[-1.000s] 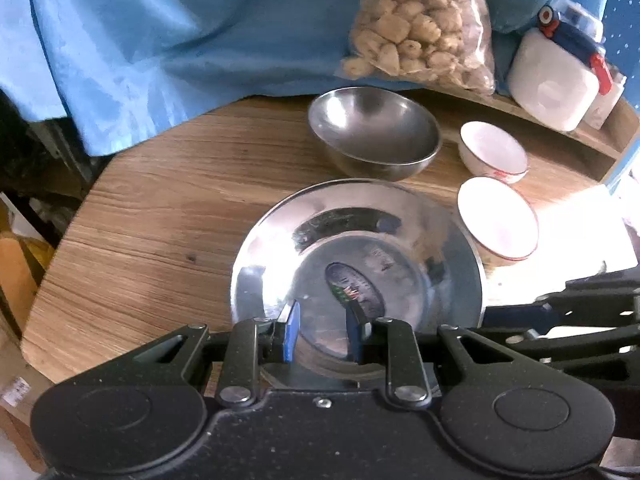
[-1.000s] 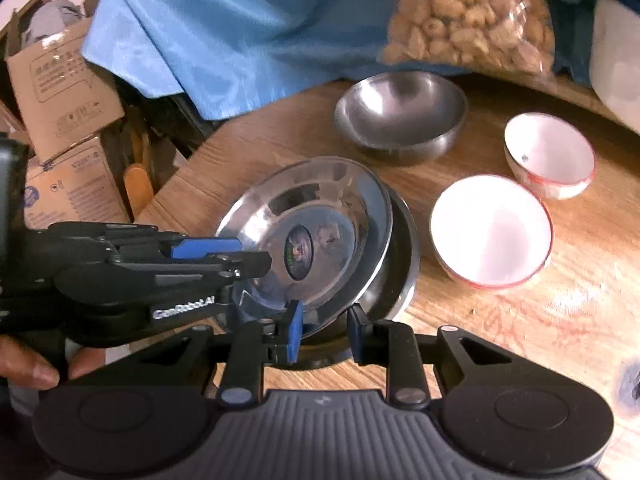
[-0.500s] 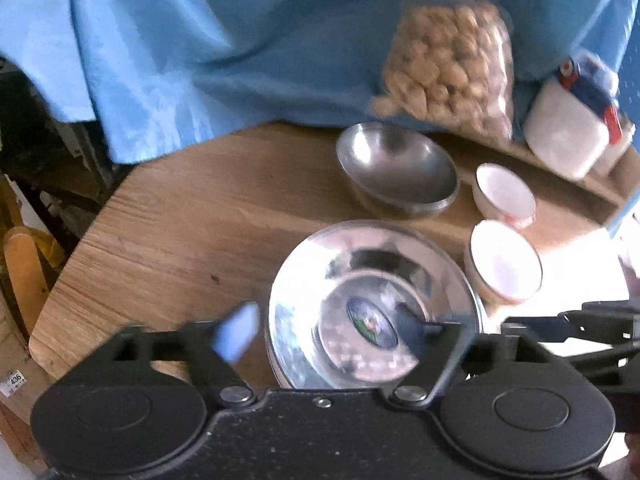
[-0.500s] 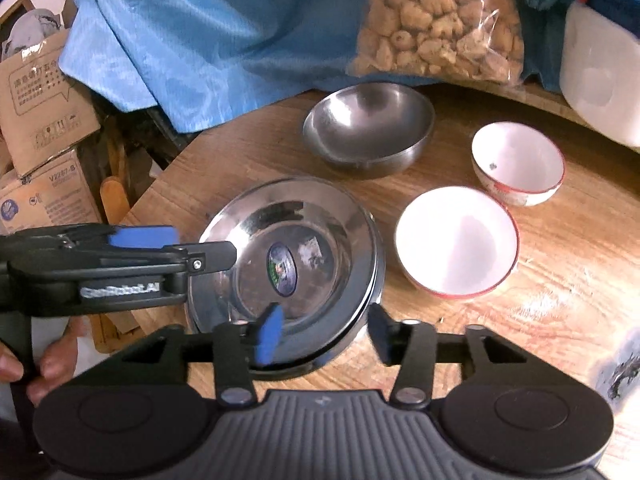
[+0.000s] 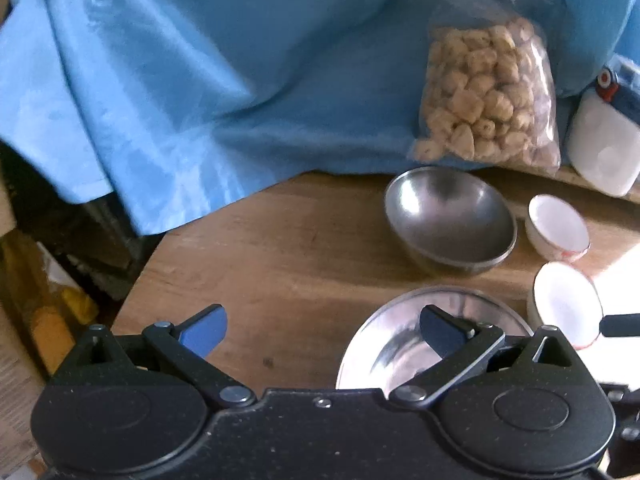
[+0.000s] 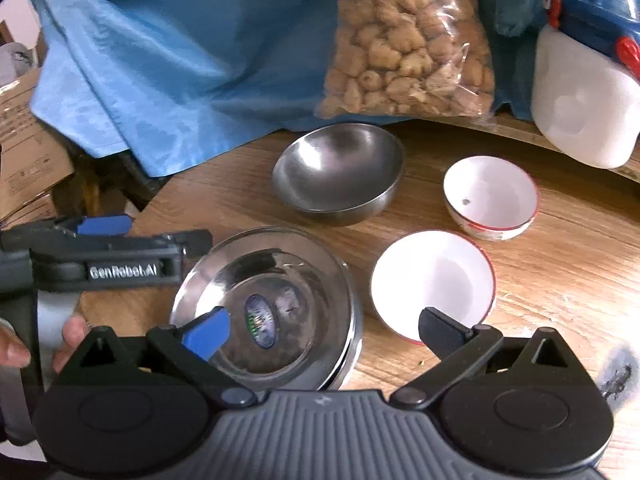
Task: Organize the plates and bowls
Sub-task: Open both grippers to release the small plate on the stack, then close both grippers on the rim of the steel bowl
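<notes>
Two steel plates (image 6: 280,280) lie stacked on the wooden table (image 6: 560,272), the top one bearing a round sticker. The stack also shows in the left wrist view (image 5: 400,344). A steel bowl (image 6: 338,170) stands behind it, also in the left wrist view (image 5: 448,216). Two white red-rimmed bowls stand to the right: a near one (image 6: 432,280) and a far one (image 6: 490,196). My left gripper (image 5: 320,332) is open and empty, above the table left of the stack. My right gripper (image 6: 324,330) is open and empty, above the stack's right edge.
A clear bag of beige lumps (image 6: 404,44) leans on blue cloth (image 6: 180,60) at the back. A white jar with a blue lid (image 6: 580,92) stands at the back right. The table's rounded left edge drops off to cardboard boxes (image 6: 24,148).
Both grippers opened wide and let go of the steel plate, which now lies flat on the other plate. The left gripper rose and drew back to the left.
</notes>
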Demonstrator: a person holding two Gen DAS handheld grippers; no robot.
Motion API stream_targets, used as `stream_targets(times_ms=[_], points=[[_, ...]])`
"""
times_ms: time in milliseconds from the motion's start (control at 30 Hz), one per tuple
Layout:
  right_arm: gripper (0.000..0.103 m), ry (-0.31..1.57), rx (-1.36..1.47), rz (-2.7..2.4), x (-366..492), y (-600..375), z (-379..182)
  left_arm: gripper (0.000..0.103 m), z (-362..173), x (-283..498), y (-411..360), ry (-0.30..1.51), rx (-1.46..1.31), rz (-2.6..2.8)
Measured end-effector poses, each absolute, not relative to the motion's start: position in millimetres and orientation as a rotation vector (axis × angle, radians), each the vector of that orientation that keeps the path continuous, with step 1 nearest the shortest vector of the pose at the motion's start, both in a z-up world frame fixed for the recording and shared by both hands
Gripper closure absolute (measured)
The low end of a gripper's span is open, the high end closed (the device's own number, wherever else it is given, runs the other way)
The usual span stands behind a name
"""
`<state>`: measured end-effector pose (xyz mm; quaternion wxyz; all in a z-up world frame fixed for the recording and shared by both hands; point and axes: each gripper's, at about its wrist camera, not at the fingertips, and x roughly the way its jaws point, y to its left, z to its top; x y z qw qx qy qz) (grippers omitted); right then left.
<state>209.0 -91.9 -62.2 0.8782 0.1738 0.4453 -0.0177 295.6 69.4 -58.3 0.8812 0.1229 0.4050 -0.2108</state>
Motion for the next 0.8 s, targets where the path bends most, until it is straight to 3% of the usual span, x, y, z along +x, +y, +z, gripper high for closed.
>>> stream_targets(times_ms=[567, 800], points=[[0.0, 0.817, 0.372, -0.285, 234, -105, -66, 0.001, -89, 390, -11, 0.806, 0.42, -0.651], [0.0, 0.906, 0.422, -0.255, 269, -113, -84, 0.001, -102, 404, -19, 0.785, 0.477, -0.649]])
